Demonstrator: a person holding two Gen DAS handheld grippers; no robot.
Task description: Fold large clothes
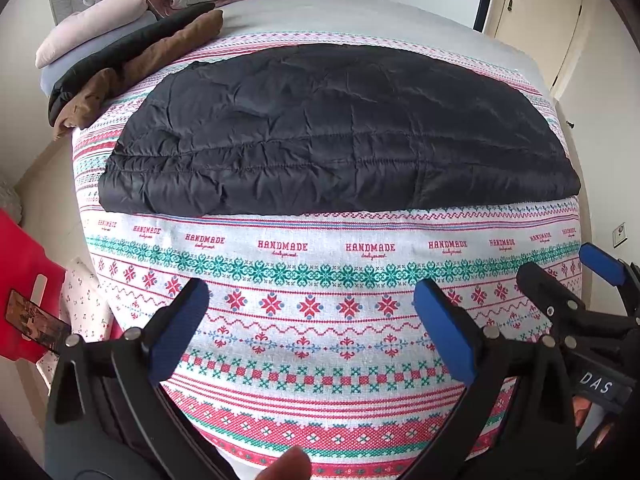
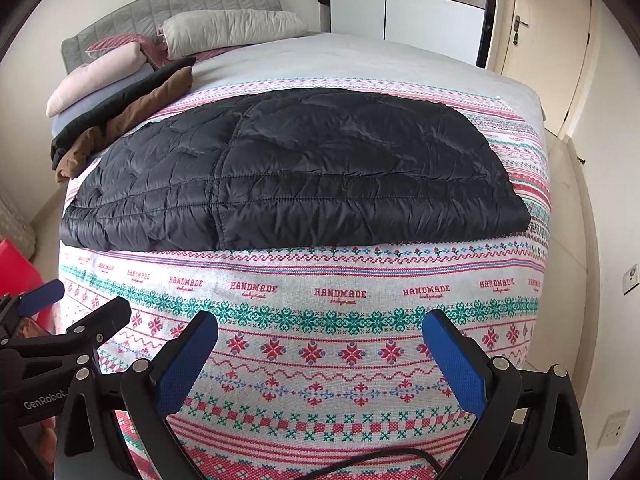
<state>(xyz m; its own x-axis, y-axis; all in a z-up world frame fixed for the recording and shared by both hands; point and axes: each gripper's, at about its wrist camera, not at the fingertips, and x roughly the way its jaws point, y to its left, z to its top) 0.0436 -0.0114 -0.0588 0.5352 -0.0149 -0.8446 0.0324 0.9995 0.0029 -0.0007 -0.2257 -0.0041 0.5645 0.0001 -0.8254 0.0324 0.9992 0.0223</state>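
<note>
Black quilted jacket (image 1: 332, 132): folded into a broad rectangle, lying flat in the centre of both views, on the patterned cloth. Its near edge runs just above the row of "HANDMADE" lettering. Surface puffy and creased, with stitched seams crossing it.

Patterned cloth (image 1: 312, 308): white ground with red, green and blue cross-stitch bands, spread over the near part of the bed and filling the lower half of both frames.

Bed (image 2: 360, 56): grey cover showing beyond the cloth, toward the upper centre; grey padded headboard (image 2: 172, 4) at upper left of the right wrist view.

Pillows (image 2: 228, 28): a pale one against the headboard and a pinkish one left of it, upper left.

Brown garment (image 1: 144, 64): long and rolled, lying at the upper left beside the jacket's left end, with a black garment (image 1: 120, 50) just alongside it.

Left gripper (image 1: 312, 320): lower centre of the left wrist view, blue-padded fingers (image 1: 180, 332) spread wide apart over the cloth, holding nothing, clear of the jacket. A fingertip of the person shows at the bottom edge.

Right gripper (image 2: 320, 356): lower centre of the right wrist view, blue pads likewise wide apart, empty, hovering above the cloth short of the jacket. It also appears at the right edge of the left wrist view.

Door (image 2: 536, 40): cream, with handle, upper right. Wardrobe (image 2: 420, 12): white panels, upper centre.
</note>
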